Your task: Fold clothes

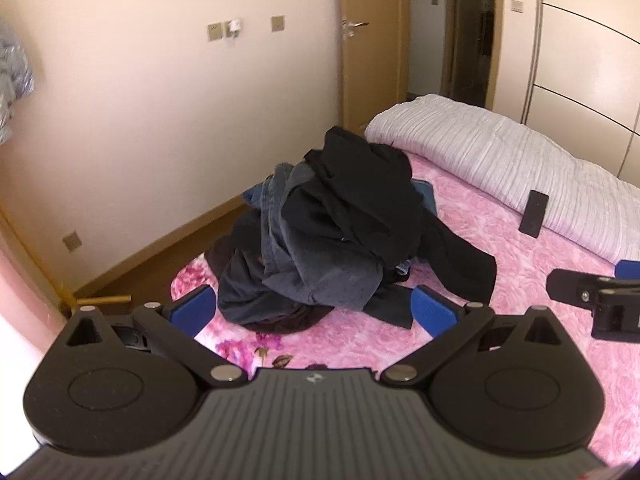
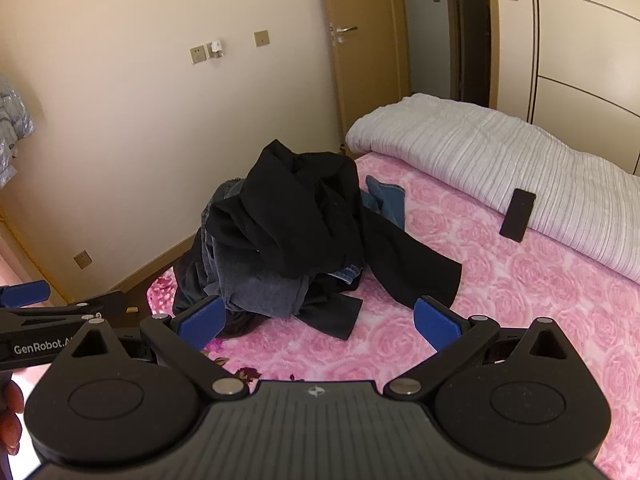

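Note:
A heap of dark clothes [image 1: 336,232] lies on the pink rose-patterned bed [image 1: 540,280], near its left edge. Black garments sit on top, grey and denim pieces under them. My left gripper [image 1: 314,308] hovers just in front of the heap, open, nothing between its blue pads. In the right wrist view the same heap [image 2: 288,236] sits ahead and slightly left of my right gripper [image 2: 318,320], which is open and empty too. A black sleeve or leg [image 2: 416,268] trails right from the heap. Each gripper shows at the edge of the other's view.
A rolled white quilt [image 1: 520,160] lies along the far side of the bed, with a black phone [image 1: 534,213] leaning against it. A blue jeans piece [image 2: 386,200] pokes out behind the heap. Wall, wooden floor and a door [image 1: 372,40] are at left and back.

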### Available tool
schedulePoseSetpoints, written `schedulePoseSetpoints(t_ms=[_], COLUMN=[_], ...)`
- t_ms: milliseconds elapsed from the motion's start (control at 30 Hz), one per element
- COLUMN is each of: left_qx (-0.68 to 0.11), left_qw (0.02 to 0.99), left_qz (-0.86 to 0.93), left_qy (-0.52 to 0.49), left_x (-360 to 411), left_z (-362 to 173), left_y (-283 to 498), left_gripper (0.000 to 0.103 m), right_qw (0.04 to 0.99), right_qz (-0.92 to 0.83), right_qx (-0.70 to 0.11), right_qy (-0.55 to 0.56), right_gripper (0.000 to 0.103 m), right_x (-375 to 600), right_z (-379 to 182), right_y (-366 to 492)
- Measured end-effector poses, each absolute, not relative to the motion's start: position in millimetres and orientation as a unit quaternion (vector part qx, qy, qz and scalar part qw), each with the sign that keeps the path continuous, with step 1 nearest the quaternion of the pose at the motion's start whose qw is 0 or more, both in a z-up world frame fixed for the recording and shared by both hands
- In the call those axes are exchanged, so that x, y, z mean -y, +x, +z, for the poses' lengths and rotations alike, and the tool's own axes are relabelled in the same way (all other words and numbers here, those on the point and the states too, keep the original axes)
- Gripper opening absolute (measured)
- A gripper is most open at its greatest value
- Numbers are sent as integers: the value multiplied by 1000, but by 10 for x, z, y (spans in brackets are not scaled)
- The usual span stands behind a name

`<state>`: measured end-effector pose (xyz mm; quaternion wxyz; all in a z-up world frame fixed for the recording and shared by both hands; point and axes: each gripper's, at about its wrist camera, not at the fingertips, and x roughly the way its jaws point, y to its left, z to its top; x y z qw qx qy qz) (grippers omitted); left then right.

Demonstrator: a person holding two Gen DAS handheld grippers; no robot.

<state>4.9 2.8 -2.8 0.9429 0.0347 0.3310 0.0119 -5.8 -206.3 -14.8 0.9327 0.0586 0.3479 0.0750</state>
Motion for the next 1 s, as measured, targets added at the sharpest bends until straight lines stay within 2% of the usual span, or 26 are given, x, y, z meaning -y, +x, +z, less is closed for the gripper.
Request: schedulePoseSetpoints(t_ms=[267,1000], left_qx=[-348,-340], left_qw=[937,938], left_qz=[-16,-53], left_qy=[6,35], left_x=[-177,-933], left_z=[-174,-580], left_y=[304,1636], left_gripper=[103,102], right_qw=[938,915], right_qz=[59,15], right_qx=[-337,-400], right_qy=[56,38], right_gripper=[103,103], right_x=[1970,1270], right_z=[-228,-662], right_y=[48,1455])
